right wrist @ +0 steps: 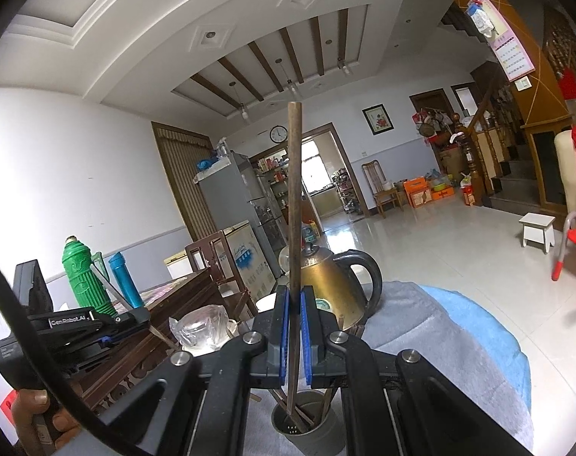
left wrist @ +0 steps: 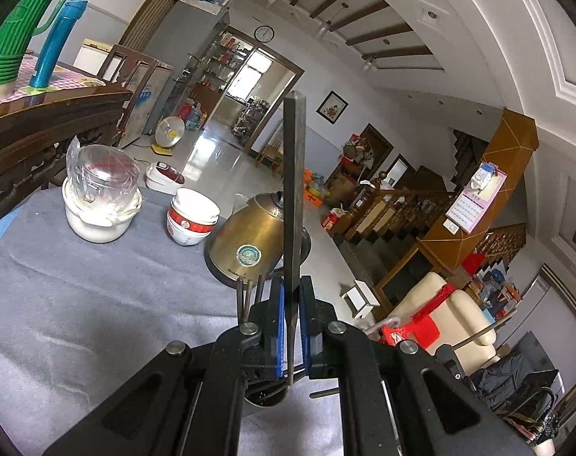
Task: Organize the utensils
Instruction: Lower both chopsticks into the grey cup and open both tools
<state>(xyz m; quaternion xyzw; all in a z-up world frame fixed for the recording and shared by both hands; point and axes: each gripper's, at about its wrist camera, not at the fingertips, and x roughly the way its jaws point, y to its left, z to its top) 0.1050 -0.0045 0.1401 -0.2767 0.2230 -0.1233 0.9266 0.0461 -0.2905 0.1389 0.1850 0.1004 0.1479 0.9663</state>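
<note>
Chopsticks stand upright, one pinched in each gripper's fingers, right gripper [right wrist: 294,326] directly over the metal holder [right wrist: 301,423] (left gripper [left wrist: 292,319] likewise); recommend lowering each tip straight into the cup before releasing.

left tool [left wrist: 292,319]: my black linkage arms, silver pivot screws, blue ribbed pads | right tool [right wrist: 295,326]: same build | black cable [right wrist: 40,334] left of it
</note>
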